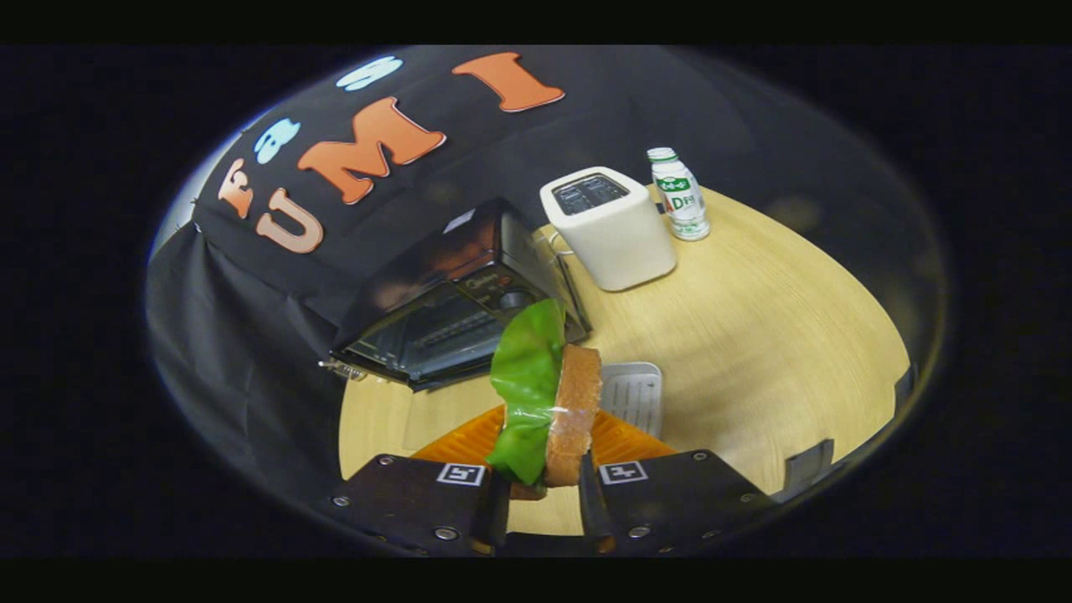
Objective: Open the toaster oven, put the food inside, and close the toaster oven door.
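I've got the sandwich (548, 410) pinched between the gripper (544, 502) fingers at bottom centre, both fingers pressing its lower end, so the bread slice and the glossy green lettuce stand on edge, long axis running up the frame away from me. The oven (452, 310) sits just beyond the sandwich, up and to the left of centre, a black, shiny box lying tilted in this view; its glass door looks dropped open toward me, though I can't be sure through the fisheye. That's the line that matters: I judge the food must travel forward and a little left to reach the mouth. Under the sandwich there's an orange ribbed plate (469, 440), and a pale card (636, 394) just right of it. Further back, upper centre, a smooth cream toaster (607, 226) with a small white bottle (680, 197) beside it, all on a light wood-grain table (770, 335).
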The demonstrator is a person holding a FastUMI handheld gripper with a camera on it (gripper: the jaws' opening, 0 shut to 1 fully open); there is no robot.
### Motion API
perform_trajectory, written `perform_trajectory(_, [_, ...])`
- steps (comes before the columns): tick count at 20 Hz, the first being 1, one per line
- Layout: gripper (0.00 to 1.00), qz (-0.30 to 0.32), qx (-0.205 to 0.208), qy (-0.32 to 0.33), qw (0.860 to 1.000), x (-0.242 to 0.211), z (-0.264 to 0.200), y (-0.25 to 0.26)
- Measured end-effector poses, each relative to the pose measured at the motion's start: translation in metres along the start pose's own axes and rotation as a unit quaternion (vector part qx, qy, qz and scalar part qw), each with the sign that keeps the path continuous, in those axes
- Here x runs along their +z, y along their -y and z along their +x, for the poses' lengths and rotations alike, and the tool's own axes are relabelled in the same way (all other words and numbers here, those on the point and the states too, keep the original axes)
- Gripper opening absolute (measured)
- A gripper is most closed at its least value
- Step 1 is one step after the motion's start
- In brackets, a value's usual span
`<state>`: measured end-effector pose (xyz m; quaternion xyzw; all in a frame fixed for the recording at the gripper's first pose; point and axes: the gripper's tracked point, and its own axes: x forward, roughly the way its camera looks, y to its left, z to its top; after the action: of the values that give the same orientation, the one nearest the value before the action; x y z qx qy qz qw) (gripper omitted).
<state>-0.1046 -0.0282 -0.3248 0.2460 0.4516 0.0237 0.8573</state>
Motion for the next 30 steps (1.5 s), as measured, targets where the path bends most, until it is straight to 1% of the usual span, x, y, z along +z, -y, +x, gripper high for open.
perform_trajectory(4, [0.35,-0.005,0.035,-0.013,0.999,-0.009,0.018,-0.036])
perform_trajectory(11, [0.35,0.027,0.100,-0.033,0.994,-0.021,0.061,-0.098])
perform_trajectory(15, [0.35,0.049,0.113,-0.038,0.992,-0.024,0.096,-0.113])
perform_trajectory(17, [0.35,0.075,0.123,-0.034,0.989,-0.022,0.111,-0.121])
perform_trajectory(21, [0.35,0.134,0.155,0.007,0.979,-0.002,0.137,-0.135])
perform_trajectory(24, [0.35,0.184,0.165,0.030,0.969,0.007,0.162,-0.140])
perform_trajectory(28, [0.35,0.216,0.177,0.071,0.958,0.019,0.187,-0.148])
perform_trajectory(30, [0.35,0.220,0.168,0.096,0.956,0.027,0.194,-0.144])
